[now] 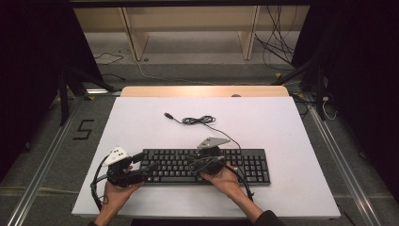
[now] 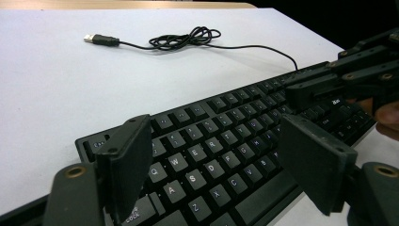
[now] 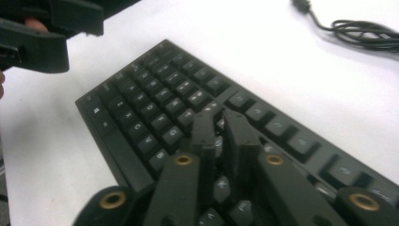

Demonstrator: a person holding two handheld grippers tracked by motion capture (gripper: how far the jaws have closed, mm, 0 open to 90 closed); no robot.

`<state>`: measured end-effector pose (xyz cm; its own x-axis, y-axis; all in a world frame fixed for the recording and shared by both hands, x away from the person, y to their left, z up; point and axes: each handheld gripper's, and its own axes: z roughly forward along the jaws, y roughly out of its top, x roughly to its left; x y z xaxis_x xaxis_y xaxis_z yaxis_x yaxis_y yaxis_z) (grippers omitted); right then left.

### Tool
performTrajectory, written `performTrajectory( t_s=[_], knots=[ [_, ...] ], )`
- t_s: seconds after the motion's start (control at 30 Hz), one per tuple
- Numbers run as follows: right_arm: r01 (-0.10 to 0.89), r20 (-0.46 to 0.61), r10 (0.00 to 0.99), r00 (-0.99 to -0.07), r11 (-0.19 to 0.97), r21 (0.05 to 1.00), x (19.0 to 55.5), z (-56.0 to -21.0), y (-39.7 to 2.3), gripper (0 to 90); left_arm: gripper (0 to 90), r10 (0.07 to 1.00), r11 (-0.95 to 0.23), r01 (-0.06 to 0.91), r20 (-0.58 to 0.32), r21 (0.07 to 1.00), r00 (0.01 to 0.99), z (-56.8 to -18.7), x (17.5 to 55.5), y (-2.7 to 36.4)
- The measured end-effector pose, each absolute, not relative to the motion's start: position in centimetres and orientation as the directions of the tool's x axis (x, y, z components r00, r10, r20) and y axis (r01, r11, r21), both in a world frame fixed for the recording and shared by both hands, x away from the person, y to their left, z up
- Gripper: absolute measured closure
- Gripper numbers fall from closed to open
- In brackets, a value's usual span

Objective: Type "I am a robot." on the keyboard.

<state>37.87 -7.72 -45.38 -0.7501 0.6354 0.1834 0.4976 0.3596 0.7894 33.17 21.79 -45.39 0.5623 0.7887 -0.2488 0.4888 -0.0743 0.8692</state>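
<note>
A black keyboard [image 1: 207, 165] [image 2: 221, 136] [image 3: 164, 103] lies near the front of the white tabletop [image 1: 282, 132]. Its cable [image 1: 197, 120] [image 2: 183, 38] [image 3: 362, 28] runs back in a loose coil to a free USB plug [image 1: 167, 115]. My left gripper [image 1: 147, 162] [image 2: 214, 125] hovers over the keyboard's left end, jaws wide apart with only keys beneath them. My right gripper [image 1: 192, 165] [image 3: 219, 117] is over the middle keys, pointing left. Its jaws stand close together with a narrow gap and nothing between them. Each gripper view also shows the other gripper farther off.
A wooden strip [image 1: 202, 91] borders the table's far edge. Beyond it stand a wooden shelf frame [image 1: 188, 28] and loose cables on the floor [image 1: 277, 52]. Metal rails [image 1: 42, 160] run along both sides. White table surface lies behind and to the right of the keyboard.
</note>
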Motion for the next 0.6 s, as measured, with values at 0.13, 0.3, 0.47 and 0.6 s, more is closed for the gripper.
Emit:
performTrajectory(
  t_s=[0.13,0.3,0.47,0.6],
  knots=[
    [0.495,0.198,0.631,-0.750,0.336,0.801,37.9,-44.9,-8.7,64.4,26.5,0.787,-0.078,0.488,-0.247,0.869,0.565,-45.4,33.2,21.8],
    [0.490,0.200,0.641,-0.741,0.312,0.814,37.8,-44.5,-9.6,46.8,26.5,0.787,-0.078,0.488,-0.247,0.869,0.566,-45.4,33.2,21.8],
    [0.471,0.190,0.645,-0.740,0.296,0.831,37.6,-44.1,-10.2,38.2,26.5,0.787,-0.074,0.487,-0.249,0.870,0.565,-45.4,33.2,21.8],
    [0.456,0.188,0.643,-0.743,0.280,0.844,37.4,-43.8,-10.5,34.4,26.5,0.785,-0.078,0.486,-0.247,0.870,0.568,-45.4,33.2,21.8]
  ],
)
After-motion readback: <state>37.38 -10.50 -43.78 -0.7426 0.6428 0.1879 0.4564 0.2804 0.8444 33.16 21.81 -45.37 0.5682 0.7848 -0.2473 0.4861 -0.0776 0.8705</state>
